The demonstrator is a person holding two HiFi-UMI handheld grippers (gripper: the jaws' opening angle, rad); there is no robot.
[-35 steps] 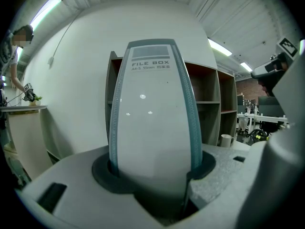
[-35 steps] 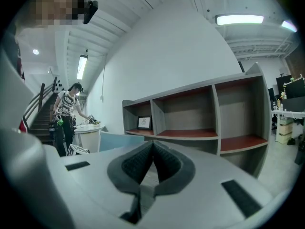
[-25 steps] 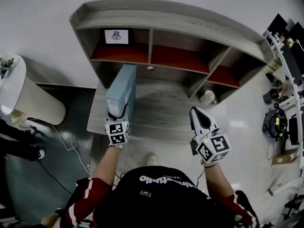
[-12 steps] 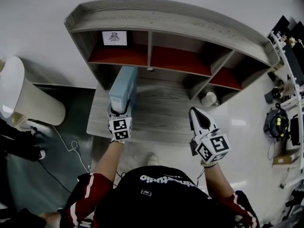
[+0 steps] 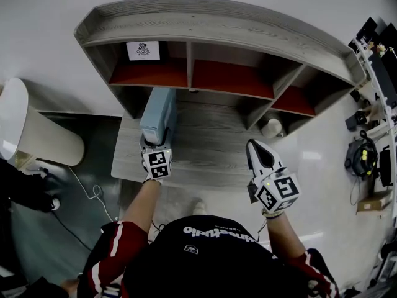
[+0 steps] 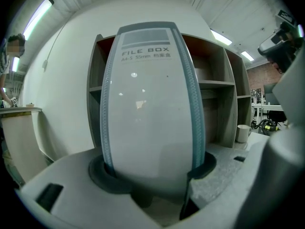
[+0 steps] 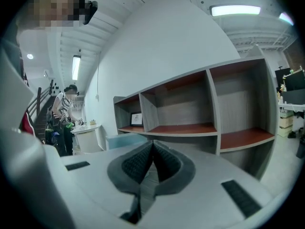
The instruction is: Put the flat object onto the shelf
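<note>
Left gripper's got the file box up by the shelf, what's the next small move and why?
Probably ease the left gripper straight ahead, so the file box slides into the shelf. The box stands on edge, clamped between the fingers, with its far end at the shelf's lower left opening but not visibly resting inside. The right gripper is shut, empty and off to the side.

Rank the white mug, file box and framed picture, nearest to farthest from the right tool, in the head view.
1. The white mug, just ahead of the right tool, at right.
2. The file box, across the desk, held in the left tool.
3. The framed picture, in the shelf's leftmost compartment.
</note>
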